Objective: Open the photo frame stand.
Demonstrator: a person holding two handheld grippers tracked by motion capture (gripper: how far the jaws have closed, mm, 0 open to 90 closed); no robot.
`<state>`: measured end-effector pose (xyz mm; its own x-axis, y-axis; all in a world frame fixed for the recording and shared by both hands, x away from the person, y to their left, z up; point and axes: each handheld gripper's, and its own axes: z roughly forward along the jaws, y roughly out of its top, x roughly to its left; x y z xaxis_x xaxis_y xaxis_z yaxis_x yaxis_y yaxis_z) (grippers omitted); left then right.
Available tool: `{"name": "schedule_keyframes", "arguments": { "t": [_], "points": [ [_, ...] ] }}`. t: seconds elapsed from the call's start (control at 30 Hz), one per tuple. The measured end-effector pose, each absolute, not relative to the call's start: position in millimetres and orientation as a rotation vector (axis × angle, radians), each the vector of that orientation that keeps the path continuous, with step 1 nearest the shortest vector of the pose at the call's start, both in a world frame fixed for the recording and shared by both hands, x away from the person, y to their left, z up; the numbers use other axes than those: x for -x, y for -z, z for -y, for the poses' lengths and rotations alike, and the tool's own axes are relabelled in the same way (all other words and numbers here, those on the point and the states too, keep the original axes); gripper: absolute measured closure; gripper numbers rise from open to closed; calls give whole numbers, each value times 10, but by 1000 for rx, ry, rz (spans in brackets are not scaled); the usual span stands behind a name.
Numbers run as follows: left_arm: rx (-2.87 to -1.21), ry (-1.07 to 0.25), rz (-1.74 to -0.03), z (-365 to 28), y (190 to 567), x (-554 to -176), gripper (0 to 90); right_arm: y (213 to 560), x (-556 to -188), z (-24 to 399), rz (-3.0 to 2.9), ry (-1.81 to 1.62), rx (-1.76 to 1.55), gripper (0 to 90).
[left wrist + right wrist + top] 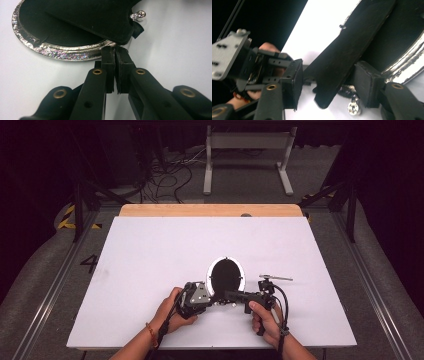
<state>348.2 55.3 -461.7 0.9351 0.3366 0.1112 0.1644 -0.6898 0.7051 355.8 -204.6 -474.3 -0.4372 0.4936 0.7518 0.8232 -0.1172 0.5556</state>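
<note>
- You stand at the near side of a white table (pixel 150 270), with a tool in each hand.
- An oval picture frame (pixel 226 276) lies back side up on the table, near the middle and a bit toward you. Its back is black and its rim (pixel 62 51) is shiny silver.
- Your left tool (pixel 199 296) sits at the near left edge of the frame. In the left gripper view (pixel 115 56) its two jaws are pressed together on the silver rim. They pinch the rim tight.
- Your left hand (pixel 170 312) holds that tool low, close to the table.
- A flat black stand flap (pixel 100 20) is on the back of the frame. It lifts up off the back, tilted.
- Your right tool (pixel 235 295) reaches in from the right, at the near edge of the frame. Your right hand (pixel 265 317) grips its handle.
- In the right gripper view (pixel 329 80) its jaws are apart. The flap (pixel 352 50) sits between them. I cannot tell if either pad touches it, but they do not squeeze it.
- A small shiny ball (pixel 353 108) is just beside the tip of the flap. You see the same ball (pixel 140 15) in the left gripper view.
- The two tools are very near each other, at the near edge of the frame.
- A thin silver rod (pixel 276 277) sticks out to the right from the top of your right tool.
</note>
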Motion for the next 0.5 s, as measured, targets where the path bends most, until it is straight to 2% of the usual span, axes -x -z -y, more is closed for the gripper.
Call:
{"name": "schedule_keyframes", "arguments": {
  "t": [0.1, 0.3, 0.5],
  "points": [
    [-2339, -295, -365, -569, 4621, -3497, 843, 4762, -3563, 2024, 1852, 1576, 1509, 561],
    [-2303, -289, -409, -653, 4601, -3543, 821, 4769, -3543, 2006, 1878, 1588, 1511, 610],
    [-2211, -240, -540, -773, 4572, -3653, 664, 4727, -3512, 1997, 1949, 1604, 1468, 641]
  ]
}}
